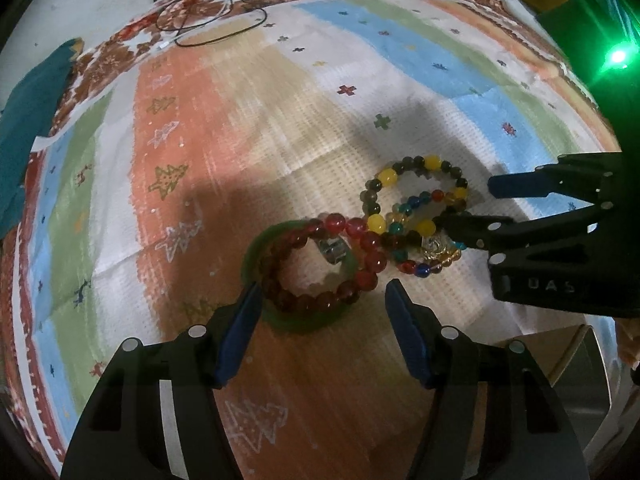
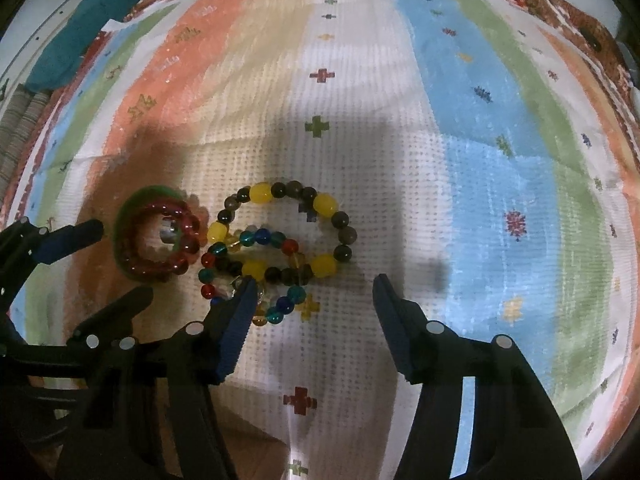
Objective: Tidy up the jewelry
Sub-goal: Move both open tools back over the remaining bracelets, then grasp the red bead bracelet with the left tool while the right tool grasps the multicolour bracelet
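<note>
A: What is laid out on the striped cloth (image 2: 480, 168)?

B: Four pieces are seen, bunched together. In the left wrist view, a red bead bracelet (image 1: 362, 270) is draped over a green bangle (image 1: 256, 252) at lower centre. Just right of it, a yellow and dark bead bracelet (image 1: 386, 178) overlaps a multicoloured bead bracelet (image 1: 416, 236). A small metal piece is glimpsed inside the red loop; what it is cannot be made out.

A: And the grippers?

B: Both are held spread, nothing gripped. The left gripper (image 1: 320, 300) is poised at the near edge of the green bangle, and the near arc of the red bracelet is framed between its jaws. In the right wrist view, the right gripper (image 2: 314, 292) is lowered at the bottom of the tangle, one finger (image 2: 242, 300) resting over the multicoloured beads.

A: Which step is in hand?

B: Sorting appears barely begun, since the pile is not yet separated. A first pick is being lined up.

A: What is called for next?

B: One strand should be pinched and lifted clear while its neighbour is held down, because overlapping loops are likely to be dragged along.
</note>
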Tool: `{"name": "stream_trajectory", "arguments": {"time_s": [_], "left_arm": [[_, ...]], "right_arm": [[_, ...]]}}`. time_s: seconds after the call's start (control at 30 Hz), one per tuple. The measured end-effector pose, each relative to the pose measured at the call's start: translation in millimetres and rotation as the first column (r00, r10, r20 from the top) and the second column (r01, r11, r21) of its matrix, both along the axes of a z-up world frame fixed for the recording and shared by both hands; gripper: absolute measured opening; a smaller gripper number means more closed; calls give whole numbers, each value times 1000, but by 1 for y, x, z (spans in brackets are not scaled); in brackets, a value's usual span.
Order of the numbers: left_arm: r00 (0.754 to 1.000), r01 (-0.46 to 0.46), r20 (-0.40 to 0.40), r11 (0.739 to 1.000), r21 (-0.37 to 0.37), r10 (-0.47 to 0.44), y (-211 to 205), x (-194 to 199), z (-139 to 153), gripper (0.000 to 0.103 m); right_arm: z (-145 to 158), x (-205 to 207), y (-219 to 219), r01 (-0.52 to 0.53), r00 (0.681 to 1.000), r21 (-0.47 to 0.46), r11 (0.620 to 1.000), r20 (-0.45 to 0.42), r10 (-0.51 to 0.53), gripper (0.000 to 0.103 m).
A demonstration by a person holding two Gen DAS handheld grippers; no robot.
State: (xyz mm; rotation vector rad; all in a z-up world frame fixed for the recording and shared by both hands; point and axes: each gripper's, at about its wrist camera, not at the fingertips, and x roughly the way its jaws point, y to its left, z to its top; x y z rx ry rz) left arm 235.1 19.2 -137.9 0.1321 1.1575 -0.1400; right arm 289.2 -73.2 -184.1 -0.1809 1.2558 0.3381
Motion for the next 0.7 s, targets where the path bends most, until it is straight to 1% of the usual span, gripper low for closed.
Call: {"name": "stream_trajectory", "arguments": {"time_s": [0.13,0.2,0.23,0.27,0.3,0.37,0.4,0.43,0.47,0.5,0.57,0.63,0.7], "left_arm": [[1000,24,14,1000,12,-24,-5,5,-2,61],[999,33,1,999,25,-33,-6,9,-8,50],[999,37,-11,999,25,-37,-6,10,-11,46],[998,46,-36,999,6,-46,-7,11,-15,36],[997,55,-48,998,6,-55,-8,11,-18,33],[997,59,-48,998,15,-58,-10,11,-18,33],[998,53,-47,999,8,-52,-9,11,-17,31],[998,47,-46,999,0,-47,-8,11,-16,30],[998,39,-46,999,-12,-40,-5,12,-14,26],[998,37,-45,999,-18,-38,-4,12,-12,18],[999,30,-45,999,-28,-31,-3,12,-9,17],[999,30,-41,999,-32,-31,-4,11,-7,12],[999,28,-34,999,-37,-30,-4,11,-4,2]], "right_arm": [[-5,2,4,-12,1000,-6,1000,-5,12,53],[-6,3,6,-18,1000,-9,1000,-7,17,46],[-6,3,7,-20,1000,-10,1000,-7,20,45],[-7,3,7,-25,1000,-8,1000,-9,25,43],[-7,3,8,-30,999,-6,1000,-12,30,40],[-8,5,12,-36,999,3,999,-20,36,35],[-9,5,13,-39,999,2,999,-21,39,28],[-9,4,13,-45,999,11,999,-27,45,24],[-10,4,14,-50,998,25,998,-38,51,18],[-9,3,15,-50,998,17,999,-37,51,15],[-9,2,18,-57,998,-8,998,-20,57,15],[-9,1,17,-56,998,-4,998,-21,56,15],[-7,0,18,-58,998,-4,998,-12,58,15]]}}
